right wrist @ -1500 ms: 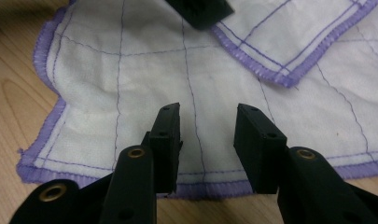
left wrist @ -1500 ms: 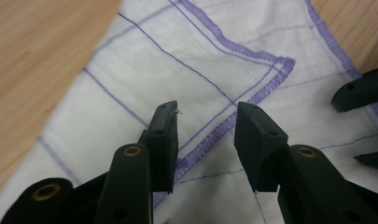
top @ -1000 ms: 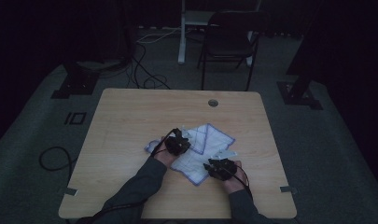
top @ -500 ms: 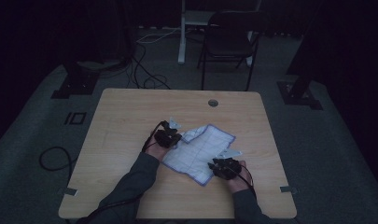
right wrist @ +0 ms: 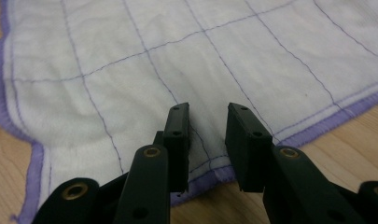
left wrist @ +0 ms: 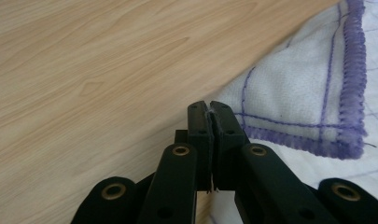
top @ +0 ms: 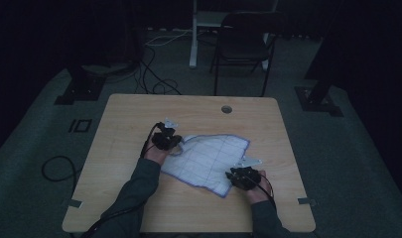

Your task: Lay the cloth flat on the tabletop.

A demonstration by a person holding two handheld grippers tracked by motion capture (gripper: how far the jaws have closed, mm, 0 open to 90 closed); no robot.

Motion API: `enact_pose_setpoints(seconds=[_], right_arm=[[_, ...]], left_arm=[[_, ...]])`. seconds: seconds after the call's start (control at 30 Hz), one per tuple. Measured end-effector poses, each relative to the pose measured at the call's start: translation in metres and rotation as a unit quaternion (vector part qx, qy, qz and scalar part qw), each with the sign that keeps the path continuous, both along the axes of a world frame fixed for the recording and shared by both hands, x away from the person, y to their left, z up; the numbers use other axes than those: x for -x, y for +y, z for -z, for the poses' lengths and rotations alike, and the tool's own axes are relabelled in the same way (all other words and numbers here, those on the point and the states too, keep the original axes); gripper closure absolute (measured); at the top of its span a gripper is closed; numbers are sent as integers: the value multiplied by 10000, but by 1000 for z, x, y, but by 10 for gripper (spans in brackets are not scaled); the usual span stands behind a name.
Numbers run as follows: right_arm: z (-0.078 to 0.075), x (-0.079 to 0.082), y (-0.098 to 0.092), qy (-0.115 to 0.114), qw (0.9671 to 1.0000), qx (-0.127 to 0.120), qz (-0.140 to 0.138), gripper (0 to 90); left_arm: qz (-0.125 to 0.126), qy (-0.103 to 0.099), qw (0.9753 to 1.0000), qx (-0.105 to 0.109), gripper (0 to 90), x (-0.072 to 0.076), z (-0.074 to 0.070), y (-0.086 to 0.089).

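A white cloth [top: 208, 157] with purple grid lines and a purple hem lies spread on the wooden table [top: 119, 124]. My left gripper [top: 174, 143] is at the cloth's left corner. In the left gripper view its jaws [left wrist: 210, 111] are pressed together on a thin bit of the cloth [left wrist: 294, 88], with fibres showing between them. My right gripper [top: 238, 173] is at the cloth's near right edge. In the right gripper view it [right wrist: 205, 119] stands open, its jaws just above the hemmed edge of the cloth [right wrist: 177, 51], gripping nothing.
A round cable hole [top: 227, 109] sits near the table's far edge. Beyond the table stand a dark chair [top: 245, 44] and a white desk leg [top: 193, 37]. Cables [top: 154, 74] and stand bases [top: 79, 84] lie on the floor.
The cloth has gone from bunched and folded to spread wide. My left gripper moved left and away, pulling its corner out. My right gripper shifted right toward the near edge.
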State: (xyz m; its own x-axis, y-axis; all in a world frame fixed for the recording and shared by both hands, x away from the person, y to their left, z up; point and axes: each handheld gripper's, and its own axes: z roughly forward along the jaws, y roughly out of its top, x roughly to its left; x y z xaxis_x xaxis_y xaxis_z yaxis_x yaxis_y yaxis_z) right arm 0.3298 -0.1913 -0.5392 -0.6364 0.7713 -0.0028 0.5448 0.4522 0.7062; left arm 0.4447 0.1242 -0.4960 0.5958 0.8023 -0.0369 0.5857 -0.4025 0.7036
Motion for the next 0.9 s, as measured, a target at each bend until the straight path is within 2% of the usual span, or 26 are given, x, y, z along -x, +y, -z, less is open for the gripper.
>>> enact_pose_setpoints(seconds=[0.3, 0.5, 0.73, 0.9], right_arm=[[-1, -1, -12, 23, 9999, 47, 149, 705], [-1, -1, -15, 20, 9998, 49, 217, 703], [-1, -3, -15, 9, 9997, 82, 217, 700], [-1, -3, -15, 9, 9997, 86, 214, 700]], left_arm=[[-224, 135, 9997, 9, 885, -5, 6, 15], [-344, 288, 9990, 10, 883, -5, 18, 28], [-479, 417, 9979, 107, 867, -1, 30, 39], [-810, 410, 9959, 56, 860, -2, 30, 53]])
